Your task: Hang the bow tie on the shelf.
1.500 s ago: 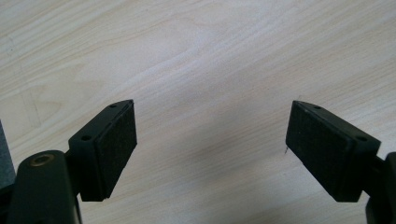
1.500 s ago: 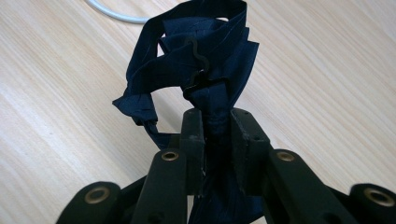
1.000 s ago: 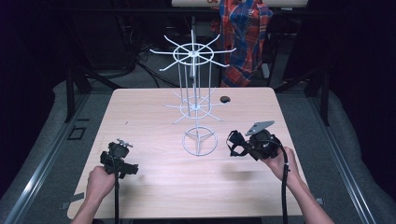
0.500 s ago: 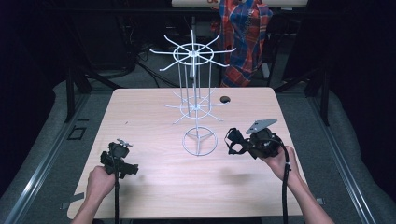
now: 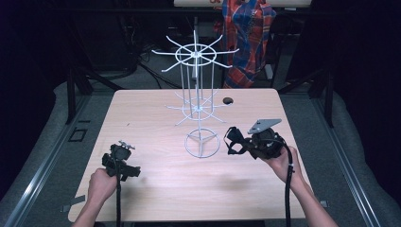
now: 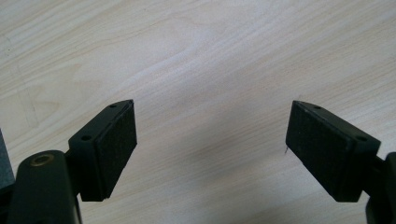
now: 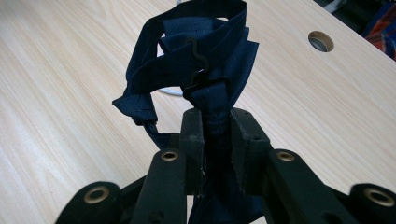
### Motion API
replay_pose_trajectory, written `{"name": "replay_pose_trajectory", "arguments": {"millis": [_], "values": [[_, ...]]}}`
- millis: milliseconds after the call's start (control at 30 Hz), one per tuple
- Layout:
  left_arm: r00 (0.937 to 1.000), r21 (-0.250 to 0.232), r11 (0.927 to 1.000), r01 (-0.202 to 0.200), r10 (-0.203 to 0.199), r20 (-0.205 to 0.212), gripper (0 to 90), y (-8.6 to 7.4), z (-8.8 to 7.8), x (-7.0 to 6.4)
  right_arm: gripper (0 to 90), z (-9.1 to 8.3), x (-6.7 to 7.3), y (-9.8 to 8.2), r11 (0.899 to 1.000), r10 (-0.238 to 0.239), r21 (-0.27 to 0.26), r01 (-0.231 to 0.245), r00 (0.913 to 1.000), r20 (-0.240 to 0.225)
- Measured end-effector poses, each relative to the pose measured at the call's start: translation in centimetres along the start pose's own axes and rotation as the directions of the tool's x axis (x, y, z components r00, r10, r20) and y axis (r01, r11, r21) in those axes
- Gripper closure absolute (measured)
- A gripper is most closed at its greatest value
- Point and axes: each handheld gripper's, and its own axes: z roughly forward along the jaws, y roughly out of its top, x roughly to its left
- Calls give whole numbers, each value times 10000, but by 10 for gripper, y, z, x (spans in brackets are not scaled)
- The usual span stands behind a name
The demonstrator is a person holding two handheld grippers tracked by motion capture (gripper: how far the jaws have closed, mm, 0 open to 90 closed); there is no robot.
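Right gripper (image 5: 232, 141) clenched on a dark blue strap (image 7: 201, 60), carrying toward the wire rack (image 5: 196, 106) — next, hook it; left gripper (image 6: 211, 144) released, idle near-left.

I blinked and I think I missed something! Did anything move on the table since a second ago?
Almost nothing changed. The right gripper stays shut on the dark navy fabric strap with a black clip, held beside the white wire spinner rack, in about the same spot. The left gripper stays open over the bare light wooden table, in the same place. Nothing was picked up or let go.
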Motion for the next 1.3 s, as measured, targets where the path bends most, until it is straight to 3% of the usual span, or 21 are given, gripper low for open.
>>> {"name": "replay_pose_trajectory", "arguments": {"millis": [1300], "values": [[10000, 29, 10000, -13, 13, 25, 168, 0, 0, -2, 758, -25, -9, 12, 9908, 502, -1259, -502, 9987, -35]]}}
